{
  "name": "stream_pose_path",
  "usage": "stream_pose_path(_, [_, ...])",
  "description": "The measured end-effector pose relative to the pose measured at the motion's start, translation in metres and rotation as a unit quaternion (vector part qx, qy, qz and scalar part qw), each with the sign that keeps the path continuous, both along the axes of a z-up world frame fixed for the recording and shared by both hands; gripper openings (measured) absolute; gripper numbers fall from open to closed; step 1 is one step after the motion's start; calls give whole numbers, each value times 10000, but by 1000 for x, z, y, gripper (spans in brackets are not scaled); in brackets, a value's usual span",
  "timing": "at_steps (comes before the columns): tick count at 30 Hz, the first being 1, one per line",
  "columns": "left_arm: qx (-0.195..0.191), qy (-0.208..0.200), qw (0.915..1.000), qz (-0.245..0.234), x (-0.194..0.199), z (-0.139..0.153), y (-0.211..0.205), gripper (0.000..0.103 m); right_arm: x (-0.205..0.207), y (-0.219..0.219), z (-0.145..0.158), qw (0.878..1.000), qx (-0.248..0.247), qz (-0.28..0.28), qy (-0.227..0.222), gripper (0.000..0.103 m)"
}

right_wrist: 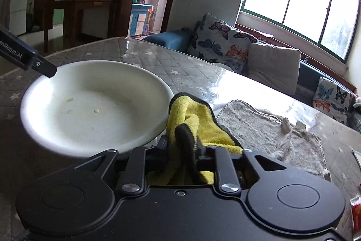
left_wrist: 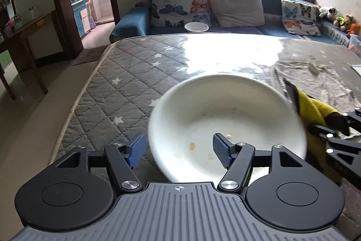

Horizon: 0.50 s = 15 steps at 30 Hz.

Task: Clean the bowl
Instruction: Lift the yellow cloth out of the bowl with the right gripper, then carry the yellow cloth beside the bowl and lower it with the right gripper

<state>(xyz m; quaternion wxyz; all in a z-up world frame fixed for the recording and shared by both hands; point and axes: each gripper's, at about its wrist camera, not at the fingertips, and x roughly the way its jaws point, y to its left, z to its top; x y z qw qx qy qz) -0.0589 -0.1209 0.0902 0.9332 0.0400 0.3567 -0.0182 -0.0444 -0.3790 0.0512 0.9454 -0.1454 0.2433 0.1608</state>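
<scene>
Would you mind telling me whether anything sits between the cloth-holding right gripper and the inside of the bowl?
Nothing visible does. The yellow cloth in the right gripper sits just outside the white bowl at its near rim, with only that rim to cross.

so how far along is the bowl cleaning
Little looks done: the white bowl still shows food specks. In hand: the right gripper has the yellow cloth at the rim; the left gripper is open. Wiping the inside remains.
</scene>
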Motion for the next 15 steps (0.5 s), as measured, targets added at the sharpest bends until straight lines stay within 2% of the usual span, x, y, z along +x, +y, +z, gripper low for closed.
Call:
stream_pose_path(2, [-11, -17, 10000, -42, -5, 1, -5, 70, -6, -2, 1, 10000, 61, -25, -12, 32])
stream_pose_path(5, [2, -70, 9998, -162, -16, 2, -14, 75, -16, -4, 3, 9998, 171, -62, -66, 42])
stream_pose_path(10, [-10, -141, 9995, -293, -31, 4, -25, 79, -26, -7, 9, 9994, 275, -77, -185, 47])
stream_pose_path(15, [-64, -95, 9994, -319, -40, 2, -32, 79, -39, -4, 18, 9985, 230, -37, -498, 47])
